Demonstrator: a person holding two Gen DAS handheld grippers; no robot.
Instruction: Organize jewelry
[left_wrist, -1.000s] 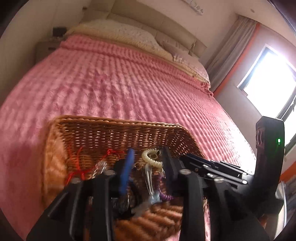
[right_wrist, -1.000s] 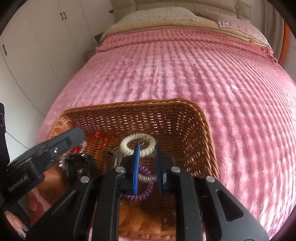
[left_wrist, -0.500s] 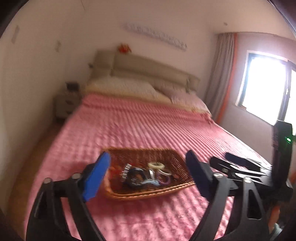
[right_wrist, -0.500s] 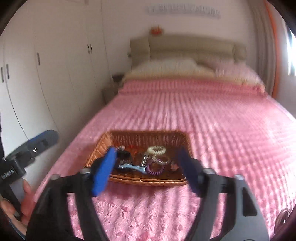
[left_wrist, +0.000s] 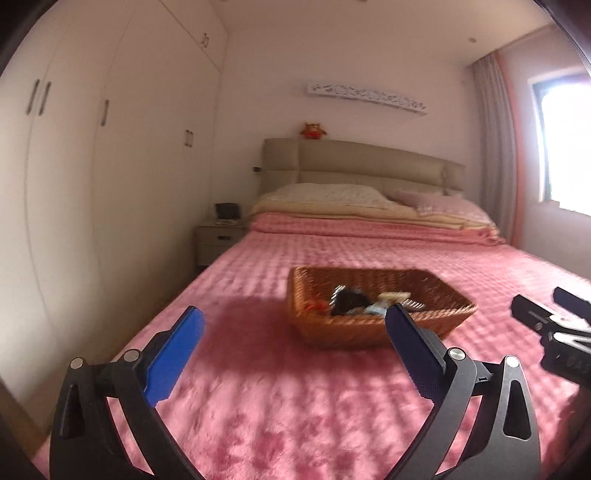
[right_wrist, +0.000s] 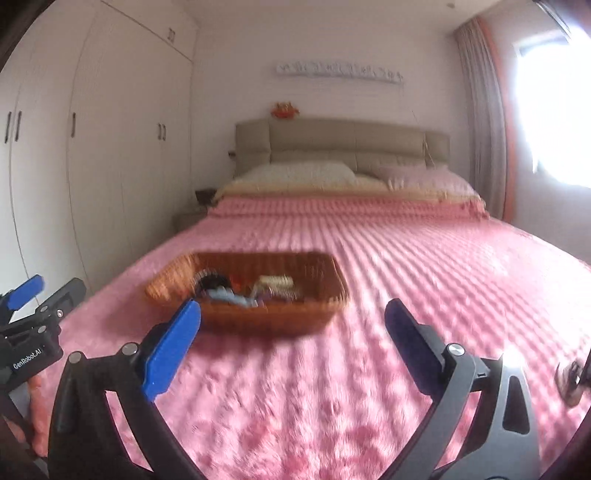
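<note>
Wicker basket (left_wrist: 373, 295), seemingly full, is now left behind near the bed's foot; both grippers (left_wrist: 293, 332) (right_wrist: 291, 325), withdrawn, are spread wide and empty.

A bed (left_wrist: 332, 387) with a fuzzy pink cover fills the room, its beige padded headboard (left_wrist: 364, 162) against a pale wall. Cream and pink pillows (left_wrist: 325, 192) lie at the head. White wardrobe doors (left_wrist: 74, 184) line the left wall, with a small nightstand (left_wrist: 218, 240) beside the bed. A carved white ornament (left_wrist: 365, 98) hangs above. At right, grey-and-orange curtains (left_wrist: 496, 147) flank a bright window (left_wrist: 565, 144)
</note>
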